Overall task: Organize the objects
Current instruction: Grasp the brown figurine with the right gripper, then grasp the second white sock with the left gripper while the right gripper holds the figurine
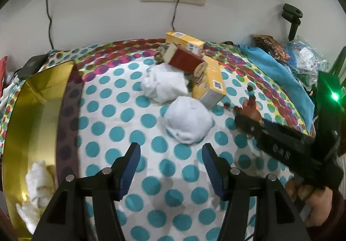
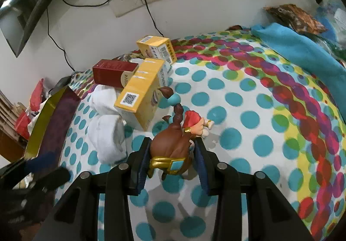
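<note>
- Clamping the brown figurine [image 2: 173, 150], the right gripper [image 2: 173, 143] has its blue pads against either flank; the toy's lower body is hidden between the jaws, and its face cannot be made out from behind.
- The figurine's braided tail with a teal bead runs forward from the fingertips, ending just beside the nearer yellow box [image 2: 140, 94].
- In the left wrist view the right gripper [image 1: 244, 115] is blurred at the right edge, and the toy in it is only a smear of brown and red.
- The left gripper [image 1: 170, 150] stands apart with nothing between its pads, hovering over the dotted cloth [image 1: 121, 94].
- Just ahead of its fingertips lies a white bundle [image 1: 188, 122]; a second white bundle [image 1: 164, 85] sits further ahead, its far side tucked under the red box [image 1: 186, 61].
- Behind the red box a second yellow box [image 1: 186, 41] is partly covered, and something patterned next to it is too hidden to name.
- To the left of the left gripper stands a gold tray [image 1: 36, 100], cut off by the picture edge; white fabric [image 1: 36, 184] lies in its near corner, partly behind the gripper's body.
- A person's hand [image 1: 311, 200] on the right gripper's handle is cropped at the lower right.
</note>
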The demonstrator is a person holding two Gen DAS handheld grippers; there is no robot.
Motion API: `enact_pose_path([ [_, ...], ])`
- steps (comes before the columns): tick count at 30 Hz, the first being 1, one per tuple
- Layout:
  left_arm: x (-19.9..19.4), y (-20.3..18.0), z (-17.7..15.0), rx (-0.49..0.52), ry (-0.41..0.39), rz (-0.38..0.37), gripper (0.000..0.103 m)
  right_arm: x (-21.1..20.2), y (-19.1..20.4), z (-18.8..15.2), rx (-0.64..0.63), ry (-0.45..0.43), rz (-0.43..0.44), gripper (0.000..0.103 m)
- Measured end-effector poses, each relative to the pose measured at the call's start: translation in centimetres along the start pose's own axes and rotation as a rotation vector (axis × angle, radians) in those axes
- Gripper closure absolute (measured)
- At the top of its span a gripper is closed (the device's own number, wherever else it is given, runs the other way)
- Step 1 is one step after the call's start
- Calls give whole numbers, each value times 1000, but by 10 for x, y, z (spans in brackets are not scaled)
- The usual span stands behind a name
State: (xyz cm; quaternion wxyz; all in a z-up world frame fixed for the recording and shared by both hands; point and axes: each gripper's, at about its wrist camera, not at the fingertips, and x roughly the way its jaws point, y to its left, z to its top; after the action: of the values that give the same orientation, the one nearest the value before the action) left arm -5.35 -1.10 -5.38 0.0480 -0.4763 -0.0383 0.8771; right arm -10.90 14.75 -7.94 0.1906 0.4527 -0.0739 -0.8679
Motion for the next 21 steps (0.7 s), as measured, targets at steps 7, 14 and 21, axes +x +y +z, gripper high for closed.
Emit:
enact_pose_path([
  [7, 23, -20, 15, -3, 20, -3, 41, -11, -17, -11, 26, 9, 26, 67],
  [14, 47, -24, 26, -38, 41, 37, 41, -16, -22, -16, 18, 1, 45, 67],
  [21, 66, -23, 29, -41, 42, 101, 41, -17, -24, -17, 30, 5, 81, 67],
])
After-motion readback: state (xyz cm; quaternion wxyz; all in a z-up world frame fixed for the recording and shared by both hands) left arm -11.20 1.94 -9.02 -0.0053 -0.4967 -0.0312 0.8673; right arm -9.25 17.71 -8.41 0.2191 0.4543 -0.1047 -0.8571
